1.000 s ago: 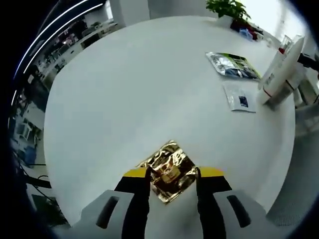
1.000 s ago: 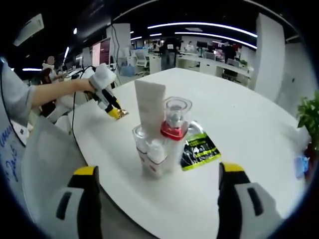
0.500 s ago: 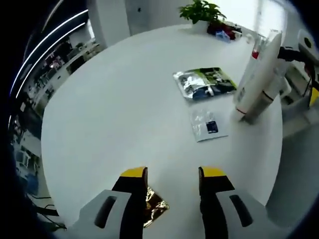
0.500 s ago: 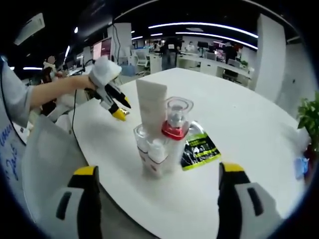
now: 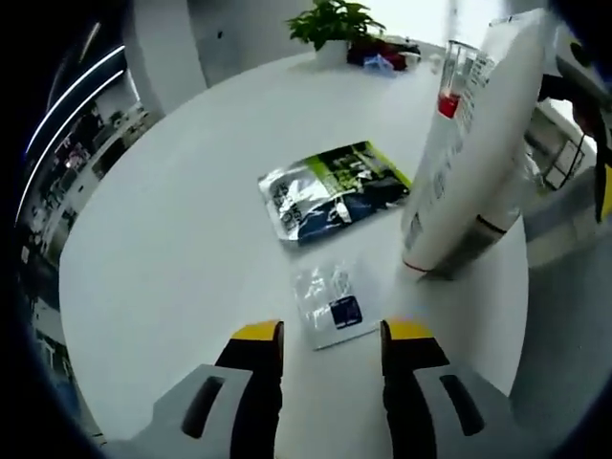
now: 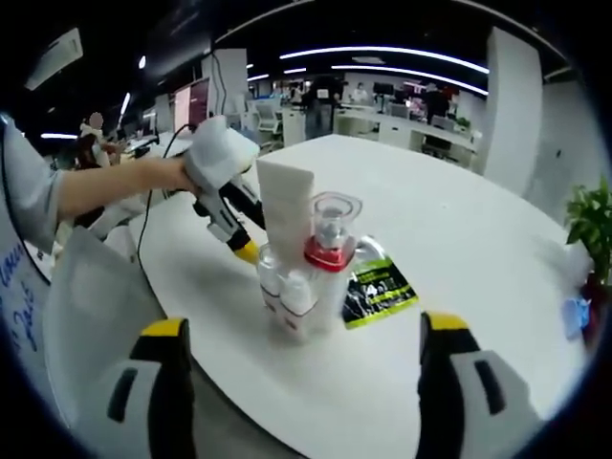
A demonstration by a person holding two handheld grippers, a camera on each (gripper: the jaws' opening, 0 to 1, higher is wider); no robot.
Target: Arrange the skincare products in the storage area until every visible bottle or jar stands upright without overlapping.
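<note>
Skincare bottles stood clustered near the table's edge: a tall white squeeze tube (image 6: 288, 206), a clear pump bottle with a red collar (image 6: 330, 251) and small clear bottles (image 6: 283, 292) touching at their bases, all upright in the right gripper view. We held the left gripper (image 5: 327, 334) with jaws parted and empty above a small clear sachet with a dark blue label (image 5: 334, 305) at twelve o'clock, probably lining up to lift it. A silver and green foil pouch (image 5: 330, 190) lay flat beyond it, the tube at two o'clock. We kept the right gripper (image 6: 301, 337) wide apart and empty, well back, likely to leave room on the white round table (image 5: 172, 239).
</note>
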